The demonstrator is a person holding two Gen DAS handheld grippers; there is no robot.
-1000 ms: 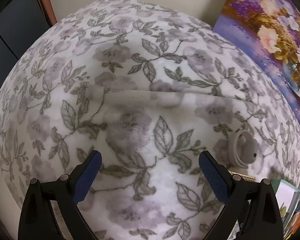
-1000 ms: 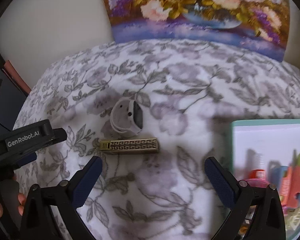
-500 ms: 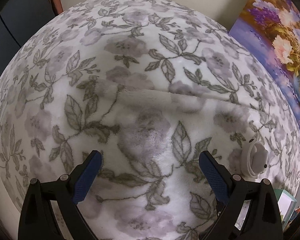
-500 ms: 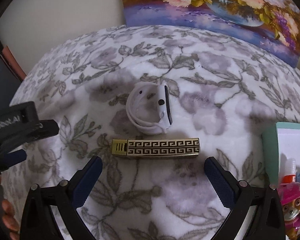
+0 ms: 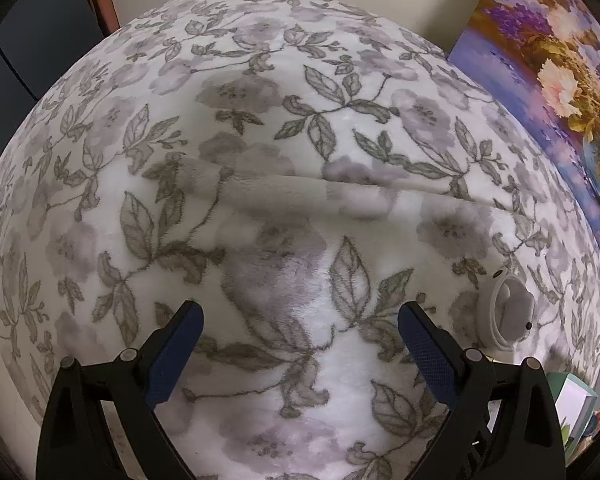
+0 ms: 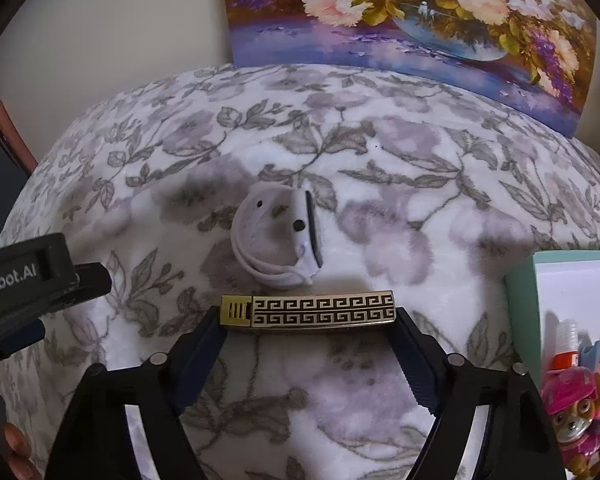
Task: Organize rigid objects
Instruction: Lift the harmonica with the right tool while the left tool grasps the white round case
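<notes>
A gold bar with a black Greek-key pattern [image 6: 312, 312] lies flat on the flowered blanket [image 6: 380, 184]. My right gripper [image 6: 308, 320] straddles it lengthwise. Its jaws are closing, and the blue pads [image 6: 204, 340] meet the bar's two ends. Just beyond the bar lies a white smartwatch [image 6: 278, 240] on its side, also seen at the right edge of the left wrist view as the watch [image 5: 508, 316]. My left gripper [image 5: 300, 328] hangs open over bare blanket with nothing between its fingers. Its black body [image 6: 40, 280] shows at the left of the right wrist view.
A teal-rimmed white box [image 6: 520, 300] at the right holds small toys, among them a pink pup figure [image 6: 576, 412]. A flower painting [image 6: 412, 20] leans on the wall behind the blanket. A fold [image 5: 340, 184] crosses the blanket. A dark cabinet edge [image 5: 96, 0] stands far left.
My right gripper came down and forward over the gold bar, and its jaws narrowed from wide open onto the bar's ends. The left gripper barely shifted and stayed open.
</notes>
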